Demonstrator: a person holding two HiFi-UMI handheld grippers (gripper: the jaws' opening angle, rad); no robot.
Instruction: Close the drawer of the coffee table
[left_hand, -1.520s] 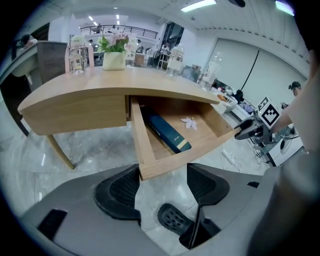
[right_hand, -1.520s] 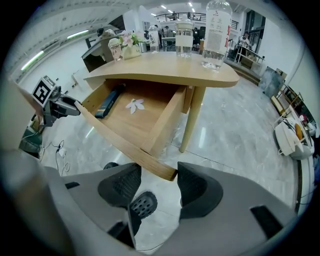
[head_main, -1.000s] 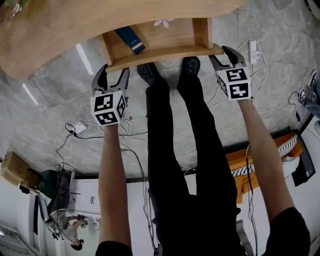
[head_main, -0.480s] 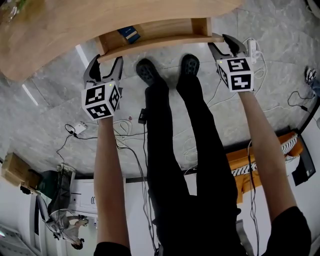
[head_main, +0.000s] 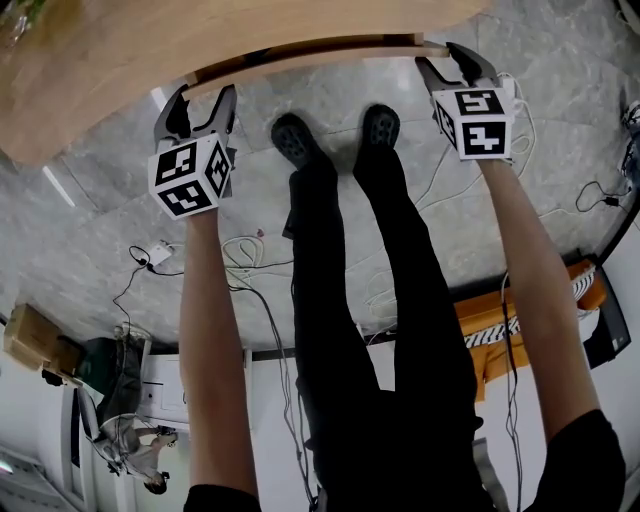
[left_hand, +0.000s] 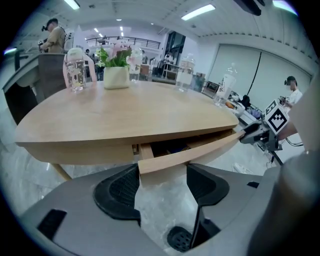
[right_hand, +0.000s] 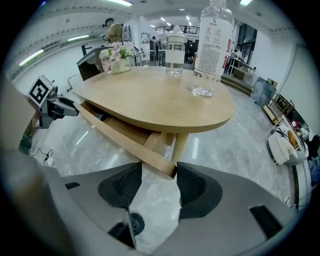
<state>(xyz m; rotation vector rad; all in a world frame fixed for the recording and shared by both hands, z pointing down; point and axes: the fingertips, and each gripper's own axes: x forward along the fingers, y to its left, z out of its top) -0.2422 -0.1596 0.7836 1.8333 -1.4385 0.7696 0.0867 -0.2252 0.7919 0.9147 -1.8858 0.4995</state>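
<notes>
The coffee table (head_main: 120, 60) has a curved wooden drawer front (head_main: 310, 52) that stands a little way out from under its top. In the left gripper view a narrow dark gap shows behind the drawer front (left_hand: 200, 147). My left gripper (head_main: 207, 92) is open, its jaws spread at the drawer's left end (left_hand: 150, 167). My right gripper (head_main: 437, 55) is open too, and the drawer's right end (right_hand: 162, 167) lies between its jaws. Each gripper shows in the other's view: the right gripper (left_hand: 255, 136) and the left gripper (right_hand: 60, 107).
On the table stand a white flower pot (left_hand: 116, 76), a glass jar (left_hand: 75, 72) and clear bottles (right_hand: 212, 47). The person's legs and shoes (head_main: 335, 135) are between my grippers. Cables (head_main: 250, 255) run over the grey floor. An orange-edged object (head_main: 520, 310) lies at the right.
The drawer has slid in under the table top and the blue item inside is hidden now. Both grippers have moved forward with the drawer front.
</notes>
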